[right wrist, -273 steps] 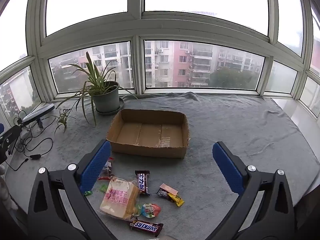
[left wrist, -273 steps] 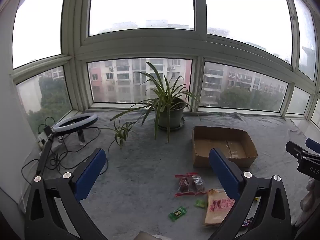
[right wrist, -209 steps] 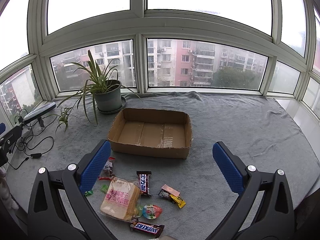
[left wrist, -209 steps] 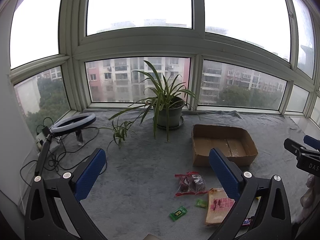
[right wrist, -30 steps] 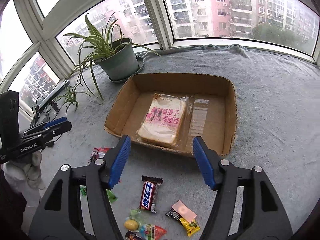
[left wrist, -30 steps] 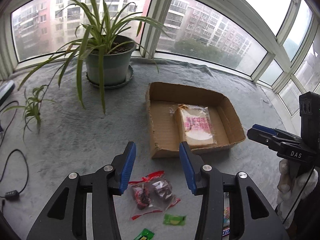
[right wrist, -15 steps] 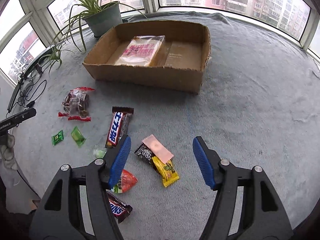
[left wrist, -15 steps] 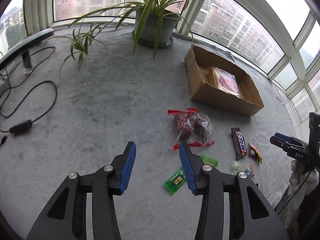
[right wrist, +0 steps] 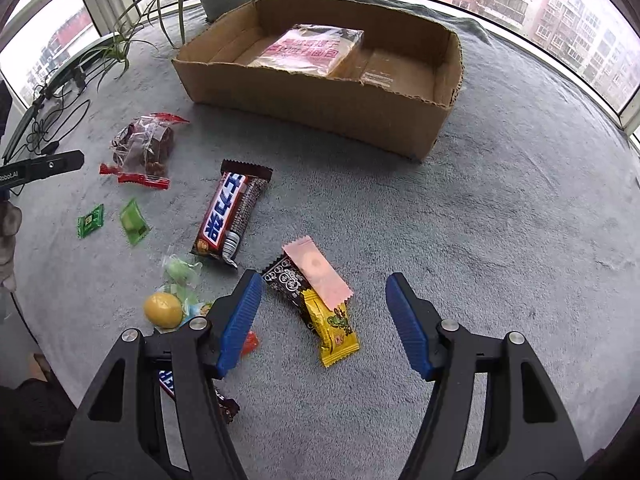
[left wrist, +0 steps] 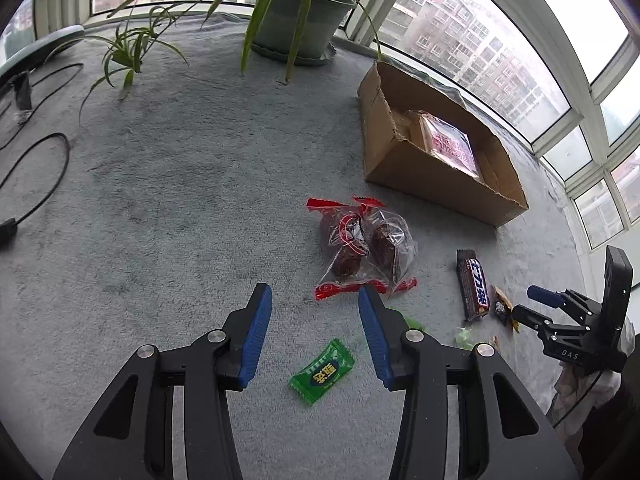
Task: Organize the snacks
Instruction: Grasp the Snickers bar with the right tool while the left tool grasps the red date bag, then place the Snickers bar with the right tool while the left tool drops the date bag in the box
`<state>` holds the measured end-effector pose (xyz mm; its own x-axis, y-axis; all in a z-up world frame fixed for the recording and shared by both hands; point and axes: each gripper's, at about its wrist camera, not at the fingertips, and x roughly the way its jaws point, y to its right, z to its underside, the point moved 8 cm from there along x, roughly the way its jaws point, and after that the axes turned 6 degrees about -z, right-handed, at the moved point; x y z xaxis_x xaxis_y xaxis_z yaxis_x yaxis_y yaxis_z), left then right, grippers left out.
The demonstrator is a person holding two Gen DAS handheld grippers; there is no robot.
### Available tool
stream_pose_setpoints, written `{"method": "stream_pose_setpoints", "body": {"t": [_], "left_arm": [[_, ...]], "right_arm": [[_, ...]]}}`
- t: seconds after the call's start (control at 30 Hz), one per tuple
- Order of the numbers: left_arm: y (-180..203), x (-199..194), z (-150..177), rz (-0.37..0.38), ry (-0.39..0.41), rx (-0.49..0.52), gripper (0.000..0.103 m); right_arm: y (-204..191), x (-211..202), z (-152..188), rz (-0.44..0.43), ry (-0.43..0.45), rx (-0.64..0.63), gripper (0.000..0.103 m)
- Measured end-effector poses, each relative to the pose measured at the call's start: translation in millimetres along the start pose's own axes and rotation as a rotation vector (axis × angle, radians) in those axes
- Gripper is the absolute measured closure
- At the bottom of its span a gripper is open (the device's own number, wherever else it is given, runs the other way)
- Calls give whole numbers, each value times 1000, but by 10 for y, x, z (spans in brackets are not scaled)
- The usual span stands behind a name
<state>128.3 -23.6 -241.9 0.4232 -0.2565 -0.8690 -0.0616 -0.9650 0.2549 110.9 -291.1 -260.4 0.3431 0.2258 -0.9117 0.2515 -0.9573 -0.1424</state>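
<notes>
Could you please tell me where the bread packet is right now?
The bread packet lies inside the cardboard box, toward its left end in the right wrist view.

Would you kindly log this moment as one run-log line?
left gripper: open, above green candy | right gripper: open, over yellow packet | cardboard box: holds bread pack

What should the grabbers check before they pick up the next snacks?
1. Left gripper open and empty: ok.
2. Right gripper open and empty: ok.
3. Green candy lies free between the left jaws, nothing on top: ok.
4. Yellow packet clear to grab alone: not ok, the pink packet overlaps it.
5. Room left in the box beside the bread: ok.
6. Pads touching any snack: cannot tell.
</notes>
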Motion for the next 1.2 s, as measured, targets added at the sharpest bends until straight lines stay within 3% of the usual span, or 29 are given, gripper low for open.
{"method": "stream_pose_setpoints", "body": {"t": [0.33, 0.67, 0.83, 0.93, 1.2], "left_arm": [[81, 120, -161, 0, 2, 15, 59], [140, 389, -276, 21, -36, 17, 59], [216, 472, -276, 33, -55, 38, 62], [239, 533, -221, 62, -74, 30, 70], [242, 449, -231, 54, -39, 41, 74]], "right_arm": [[-326, 217, -331, -100, 0, 31, 36], [-446, 577, -403, -127, -75, 97, 36], [-479, 659, -408, -125, -91, 110, 52], [-493, 663, -424, -136, -95, 118, 71], [-497, 578, -446, -154, -70, 136, 72]]}}
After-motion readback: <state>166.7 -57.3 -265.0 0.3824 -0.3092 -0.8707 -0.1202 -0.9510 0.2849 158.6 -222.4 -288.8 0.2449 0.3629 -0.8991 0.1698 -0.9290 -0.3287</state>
